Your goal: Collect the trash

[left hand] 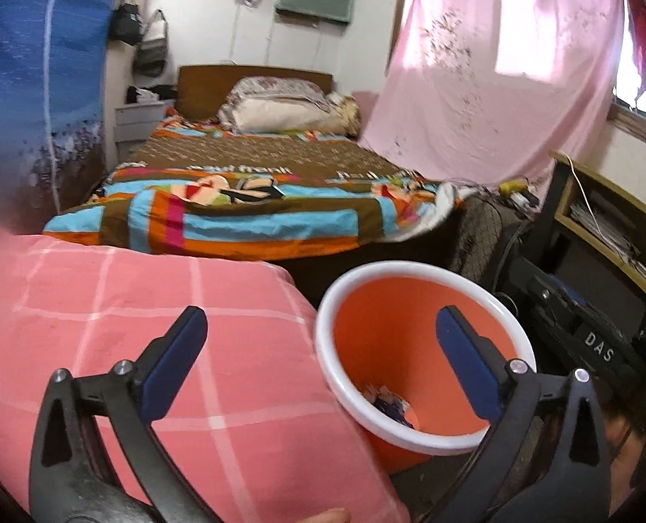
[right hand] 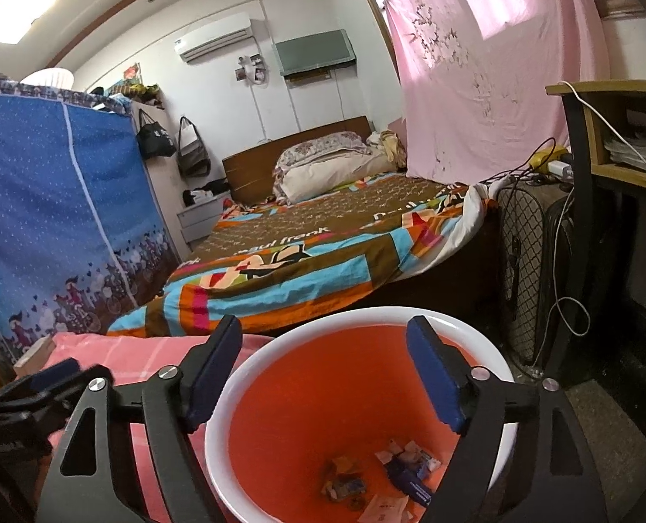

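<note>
An orange bin with a white rim [right hand: 305,331] stands on the floor beside a pink checked cushion [left hand: 127,327]. Several scraps of trash [right hand: 392,475] lie at its bottom; a few scraps [left hand: 388,405] also show in the left wrist view. My right gripper [right hand: 327,370] hangs over the bin's mouth, open, with nothing between its blue pads. My left gripper [left hand: 323,357] is open wide and holds nothing; its left finger is over the cushion and its right finger over the bin [left hand: 410,274]. In the right wrist view the left gripper's black frame [right hand: 39,392] shows at the left edge.
A bed with a colourful striped cover [right hand: 323,253] lies behind the bin. A blue fabric wardrobe [right hand: 52,200] stands at the left. A fan grille [right hand: 519,261], cables and a wooden desk [right hand: 606,130] crowd the right. A pink sheet [right hand: 488,65] hangs by the window.
</note>
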### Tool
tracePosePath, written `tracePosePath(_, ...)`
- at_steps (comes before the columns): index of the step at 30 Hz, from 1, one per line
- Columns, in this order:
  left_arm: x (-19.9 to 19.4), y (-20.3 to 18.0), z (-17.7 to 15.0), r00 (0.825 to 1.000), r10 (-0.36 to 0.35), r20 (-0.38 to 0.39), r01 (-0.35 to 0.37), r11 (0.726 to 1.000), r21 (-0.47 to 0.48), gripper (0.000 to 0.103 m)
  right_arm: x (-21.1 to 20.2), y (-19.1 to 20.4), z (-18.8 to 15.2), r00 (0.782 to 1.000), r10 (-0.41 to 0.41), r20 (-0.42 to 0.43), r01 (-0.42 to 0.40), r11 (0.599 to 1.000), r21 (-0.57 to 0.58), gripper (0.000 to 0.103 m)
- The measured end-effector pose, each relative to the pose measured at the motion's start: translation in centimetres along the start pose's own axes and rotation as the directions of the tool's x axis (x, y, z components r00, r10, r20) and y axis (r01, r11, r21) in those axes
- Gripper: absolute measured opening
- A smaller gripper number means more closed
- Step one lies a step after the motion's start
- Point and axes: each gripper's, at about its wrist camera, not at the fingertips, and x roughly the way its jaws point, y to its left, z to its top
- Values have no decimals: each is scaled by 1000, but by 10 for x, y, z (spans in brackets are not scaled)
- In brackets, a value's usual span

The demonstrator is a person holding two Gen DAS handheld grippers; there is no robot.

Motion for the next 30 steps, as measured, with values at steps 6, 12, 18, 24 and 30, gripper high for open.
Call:
tracePosePath(6,-10,15,-2,999,46,23,-45,999,-22,103,-2,7,-3,1000,1,7,-1,1000,2,100)
tracePosePath(12,-23,27,-8,995,88,50,-87,996,-29,103,-7,20,-7,1000,12,11,-12,1000,-20,103)
tracePosePath(18,-35,39,-12,992,110,59,-108,993,-44,103,-15,34,-10,1000,25,19,-24,999,-46,103)
tracePosePath(24,-53,53,-20,987,142,80,-139,989,-50,103,-27,52,-18,998,33,44,-29,996,-86,103)
tracePosePath(30,-69,65,-32,982,168,87,-163,985,-59,103,-40,70,-26,995,51,84,-39,990,-135,103)
